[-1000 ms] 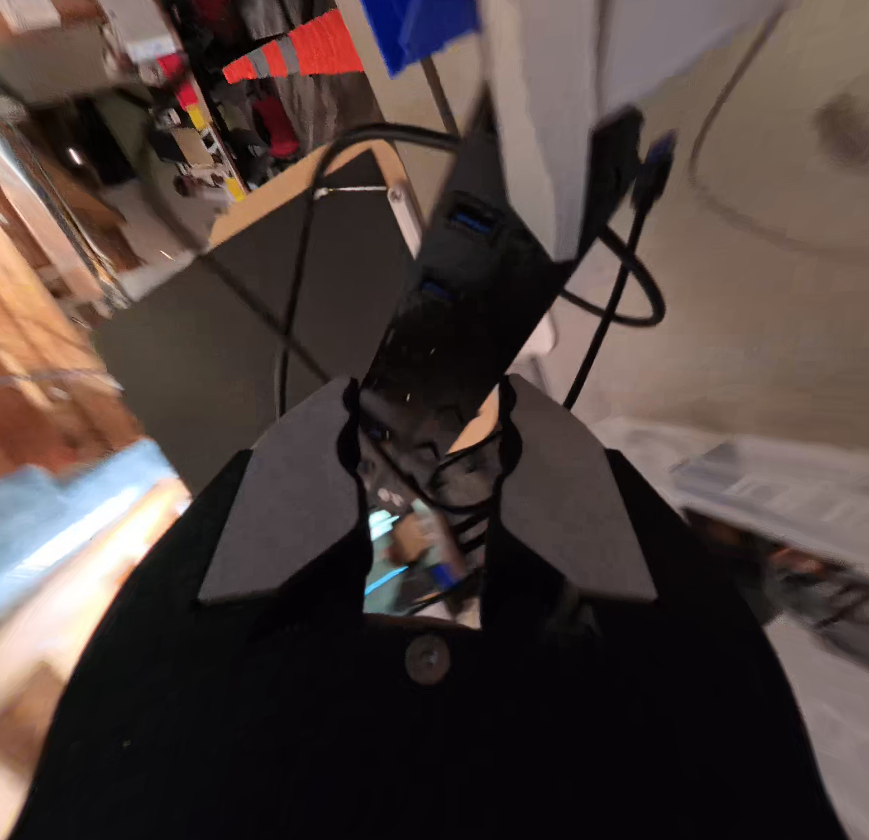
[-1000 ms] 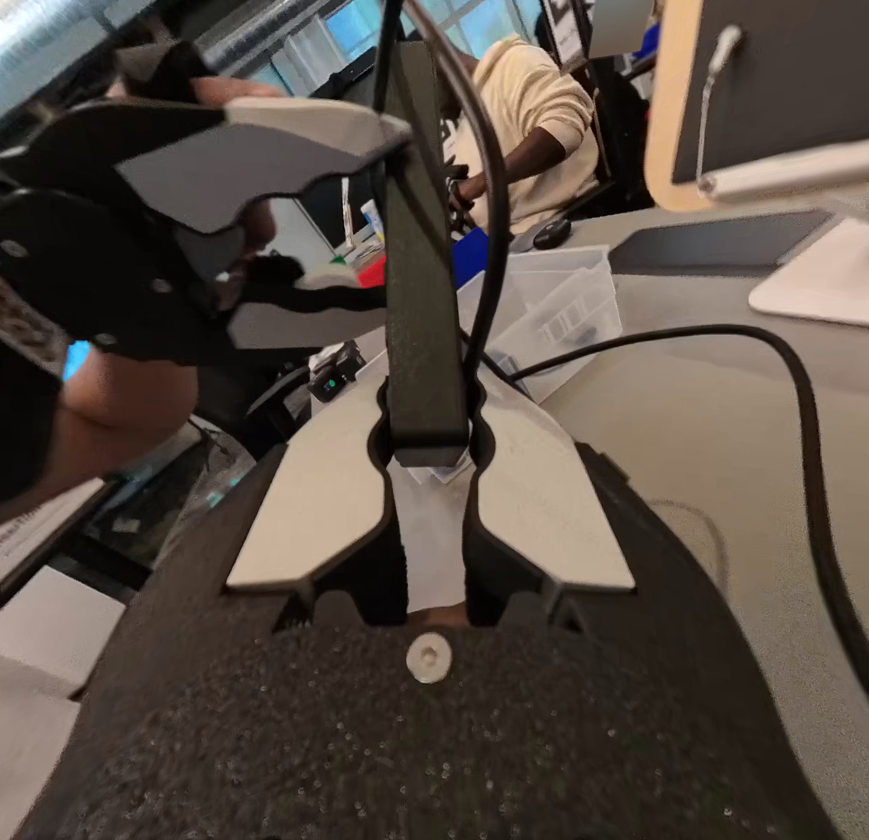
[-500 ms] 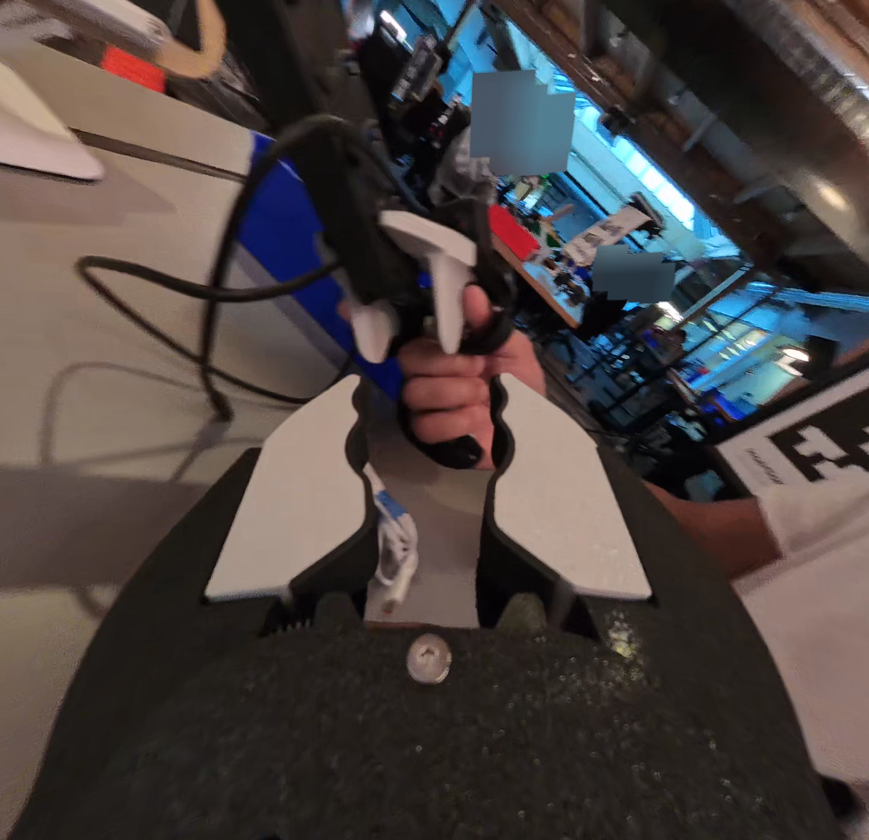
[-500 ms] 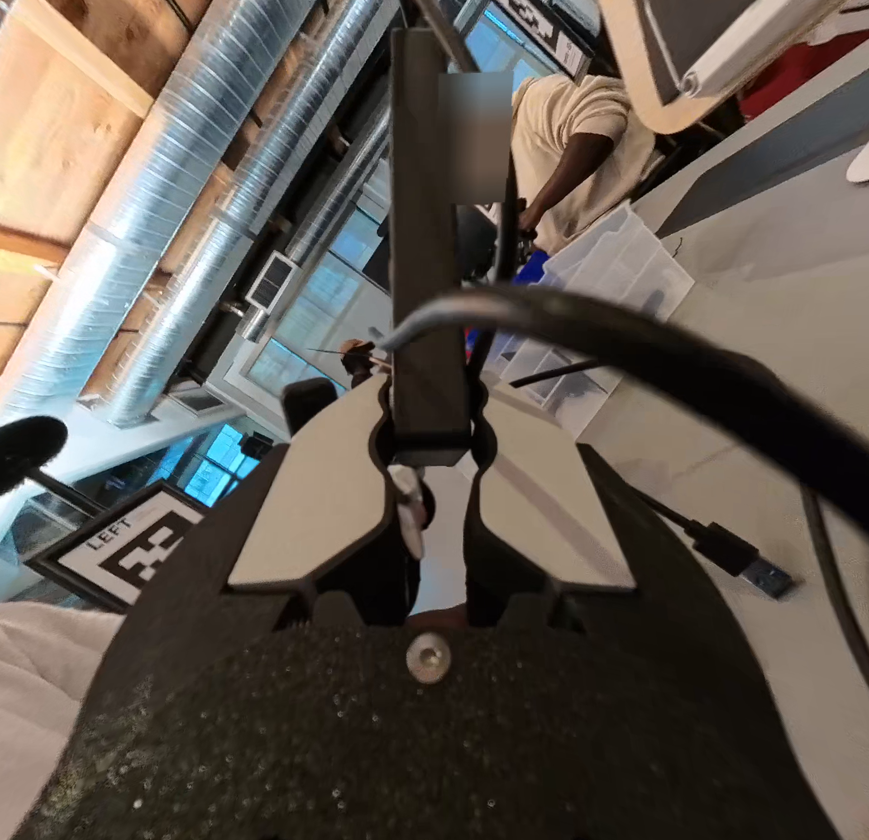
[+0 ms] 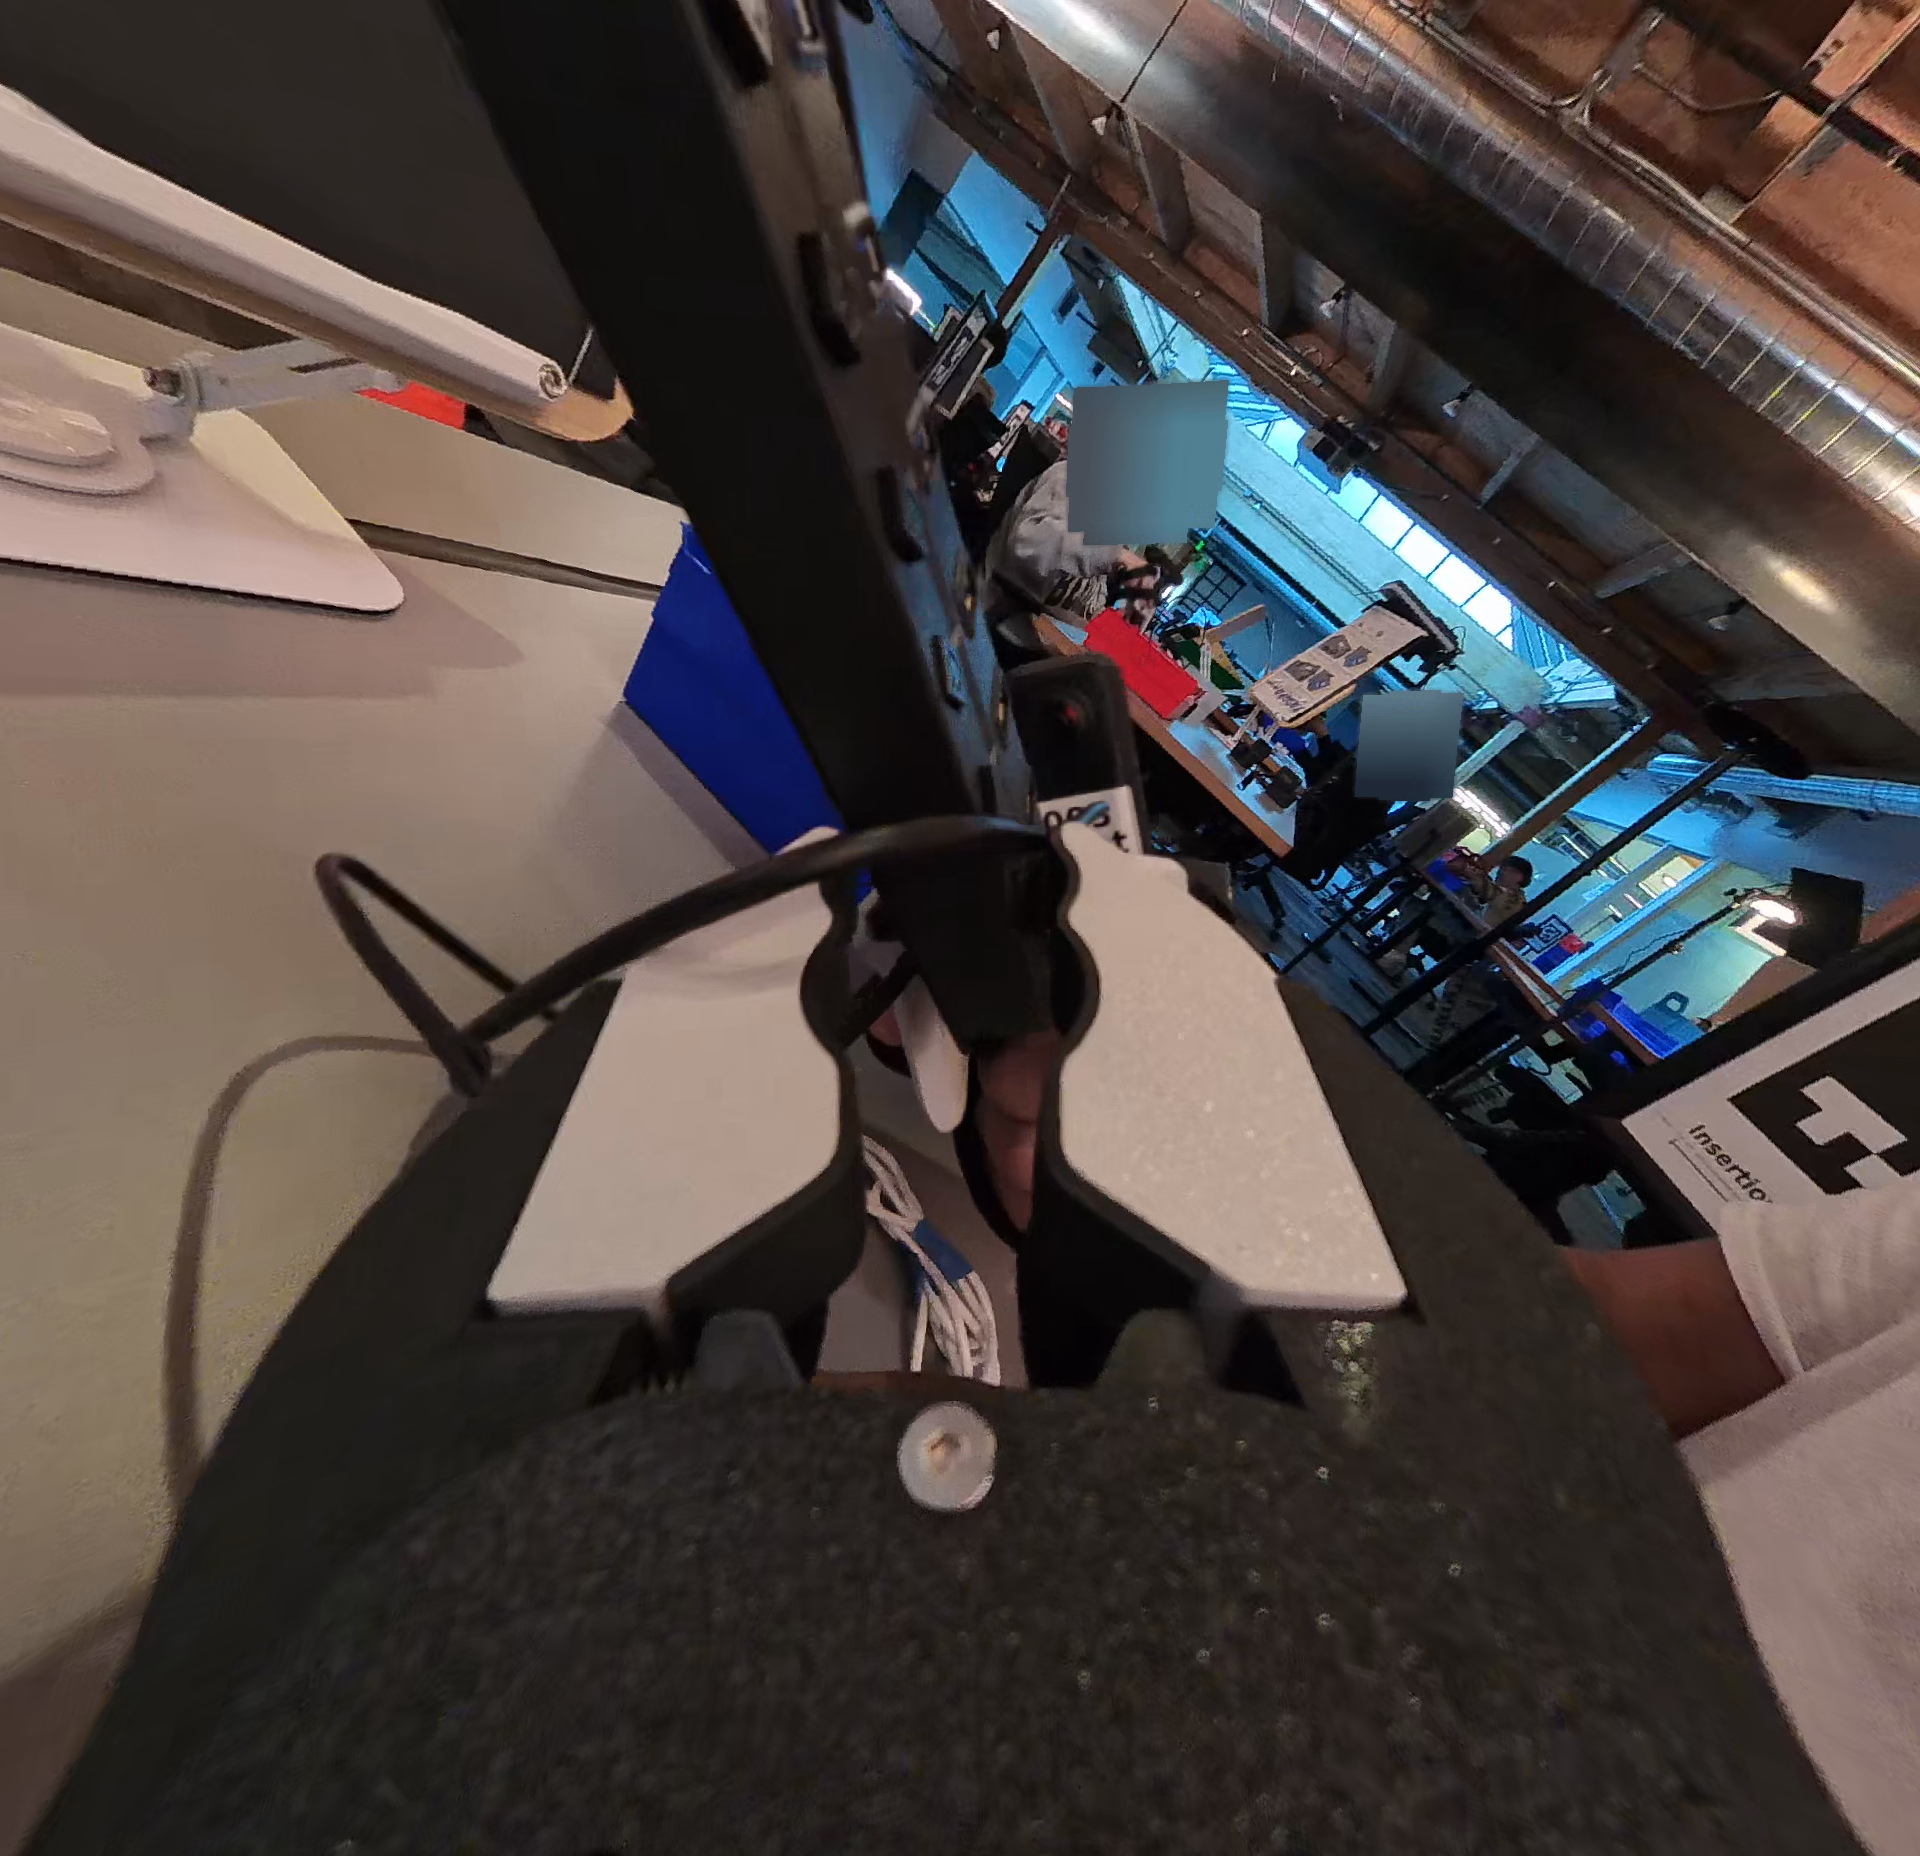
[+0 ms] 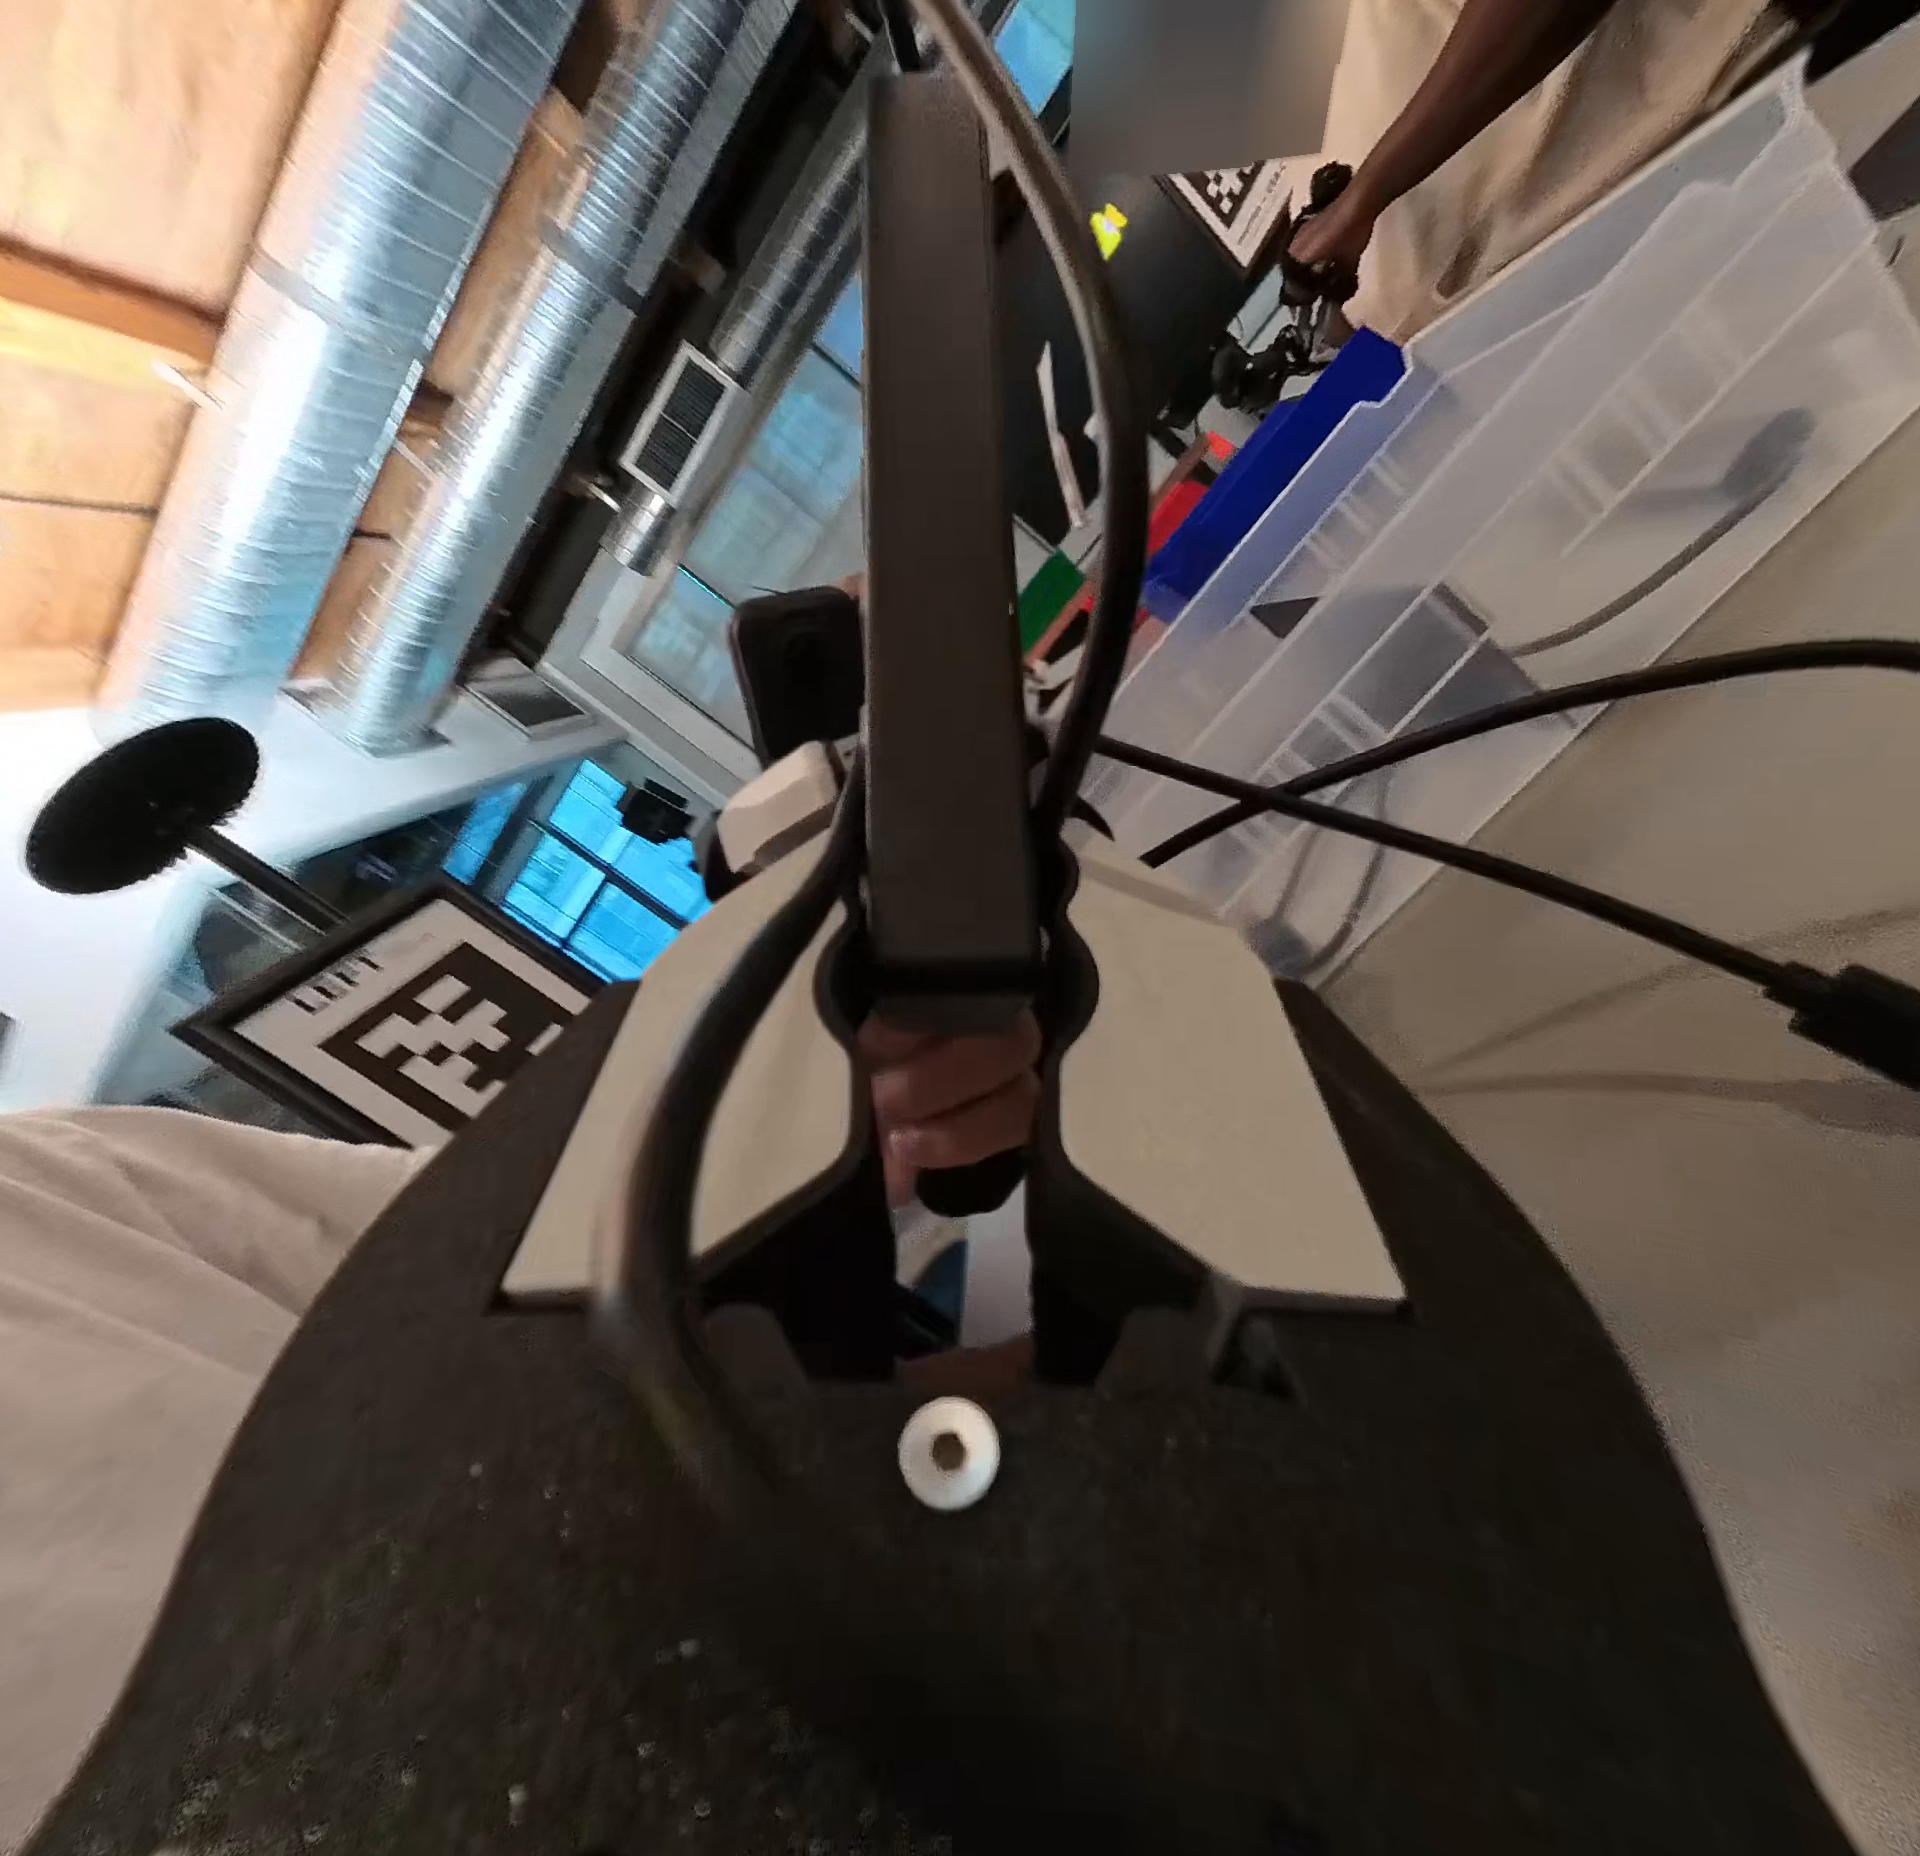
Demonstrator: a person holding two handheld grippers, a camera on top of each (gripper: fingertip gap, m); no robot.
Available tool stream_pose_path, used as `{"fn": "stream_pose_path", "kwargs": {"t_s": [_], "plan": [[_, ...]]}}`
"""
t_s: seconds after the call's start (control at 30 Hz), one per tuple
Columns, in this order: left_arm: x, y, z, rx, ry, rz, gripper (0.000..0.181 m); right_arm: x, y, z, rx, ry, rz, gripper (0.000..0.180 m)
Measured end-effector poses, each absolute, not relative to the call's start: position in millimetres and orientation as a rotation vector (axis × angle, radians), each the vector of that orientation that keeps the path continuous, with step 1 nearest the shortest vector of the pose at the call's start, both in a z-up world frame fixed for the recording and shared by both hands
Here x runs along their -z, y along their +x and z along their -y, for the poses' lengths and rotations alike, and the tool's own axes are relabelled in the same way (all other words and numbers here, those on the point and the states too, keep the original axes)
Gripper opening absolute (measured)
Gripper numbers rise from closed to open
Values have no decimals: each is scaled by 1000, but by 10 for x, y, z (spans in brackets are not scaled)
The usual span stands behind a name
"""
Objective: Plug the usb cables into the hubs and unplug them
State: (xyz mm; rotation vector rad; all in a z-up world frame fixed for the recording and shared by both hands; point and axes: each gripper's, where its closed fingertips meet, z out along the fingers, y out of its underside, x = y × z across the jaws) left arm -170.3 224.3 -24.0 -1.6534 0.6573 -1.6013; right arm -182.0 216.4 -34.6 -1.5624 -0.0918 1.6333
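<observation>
A long black USB hub (image 6: 925, 456) stands upright. My right gripper (image 6: 951, 933) is shut on its lower end. In the left wrist view the hub (image 5: 790, 456) runs up to the left, its row of ports facing right. My left gripper (image 5: 945, 902) is closed around the same end from the opposite side. A finger of the right gripper (image 5: 935, 1068) shows just behind it. The hub's black cable (image 6: 1101, 456) loops down over my right gripper. A loose black USB plug (image 6: 1849, 1017) lies on the grey table (image 5: 208, 871).
A clear plastic organiser box (image 6: 1558, 518) and a blue bin (image 5: 717, 705) stand on the table. A white monitor stand base (image 5: 208, 518) is at the far left. A white cable bundle (image 5: 935, 1287) lies below my left gripper. A person in a light shirt (image 6: 1507, 92) stands beyond.
My left gripper let go of the hub, turned to face the right gripper, and has now closed on the hub's end. My right gripper kept its hold and tilted upward.
</observation>
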Motion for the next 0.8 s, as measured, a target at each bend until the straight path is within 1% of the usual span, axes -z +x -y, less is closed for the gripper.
{"fn": "stream_pose_path", "kwargs": {"t_s": [0.2,0.27,0.33,0.37,0.47,0.63,0.7,0.8], "plan": [[221,-1739,-2225,1683,-1649,-654,27,349,-1854,-2150,-1682,-1557,72,31],[186,-1769,-2226,1725,-1634,-649,26,326,-1824,-2163,-1640,-1577,93,35],[166,-1806,-2238,1697,-1620,-678,26,310,-1764,-2187,-1551,-1601,118,43],[145,-1816,-2218,1705,-1607,-701,26,283,-1743,-2178,-1552,-1592,124,38],[130,-1811,-2203,1670,-1594,-720,28,274,-1751,-2147,-1533,-1563,175,34],[348,-1794,-2199,1668,-1691,-761,33,343,-1698,-2239,-1469,-1555,73,32],[401,-1774,-2156,1672,-1703,-788,33,389,-1770,-2207,-1423,-1563,127,32],[429,-1741,-2107,1760,-1716,-766,30,389,-1805,-2214,-1433,-1525,79,32]]}}
